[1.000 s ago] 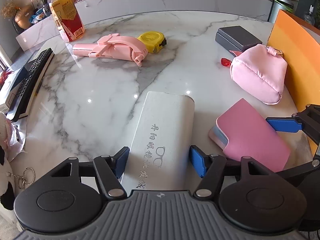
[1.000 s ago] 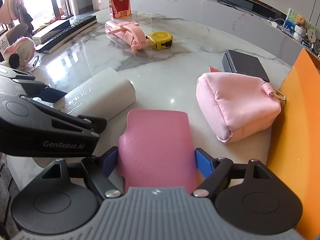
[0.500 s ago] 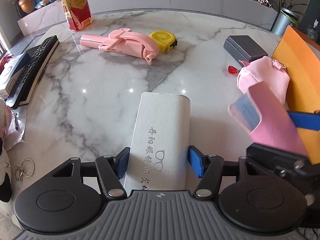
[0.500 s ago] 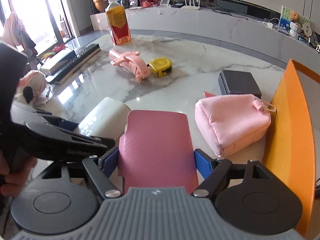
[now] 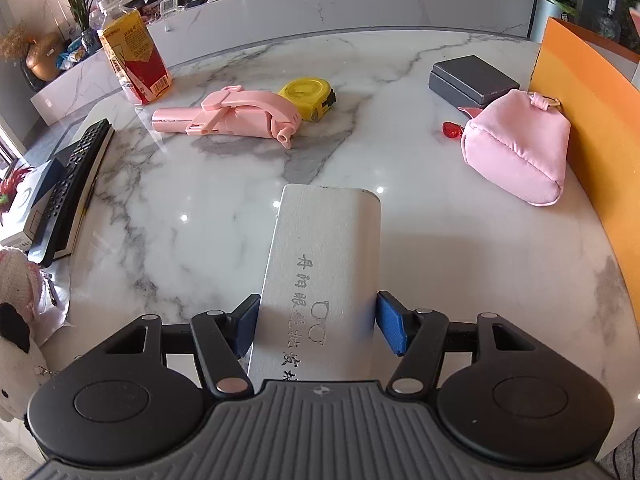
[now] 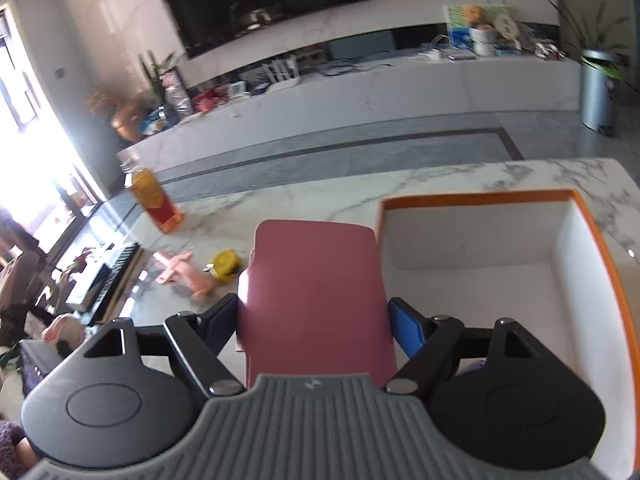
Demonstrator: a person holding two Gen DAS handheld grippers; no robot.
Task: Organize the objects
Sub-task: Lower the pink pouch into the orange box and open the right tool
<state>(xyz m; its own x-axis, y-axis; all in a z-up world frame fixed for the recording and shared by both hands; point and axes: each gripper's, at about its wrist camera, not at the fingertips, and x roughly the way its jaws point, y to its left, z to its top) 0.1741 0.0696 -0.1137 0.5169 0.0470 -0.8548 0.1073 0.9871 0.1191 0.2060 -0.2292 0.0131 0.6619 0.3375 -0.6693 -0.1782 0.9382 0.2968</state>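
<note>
A white glasses case (image 5: 324, 264) with grey lettering lies lengthwise on the marble table (image 5: 460, 248). My left gripper (image 5: 318, 326) is shut on its near end, with both blue pads against its sides. My right gripper (image 6: 314, 324) is shut on a flat pink leather case (image 6: 316, 288) and holds it in the air. It hangs beside the left wall of the orange box (image 6: 472, 197), whose white inside shows nothing in it. In the left wrist view the orange box (image 5: 580, 120) stands at the table's right edge.
A soft pink pouch (image 5: 516, 156), a red gem (image 5: 452, 130) and a dark grey box (image 5: 472, 78) sit near the orange box. A pink folding gadget (image 5: 236, 118), a yellow tape measure (image 5: 308, 96) and a drink bottle (image 5: 134, 60) lie farther back. A keyboard (image 5: 72, 184) and a plush toy (image 5: 16, 320) are at the left edge.
My right gripper has lifted the pink leather case off the table and swung it up and right to the orange box. My left jaws have narrowed onto the white glasses case.
</note>
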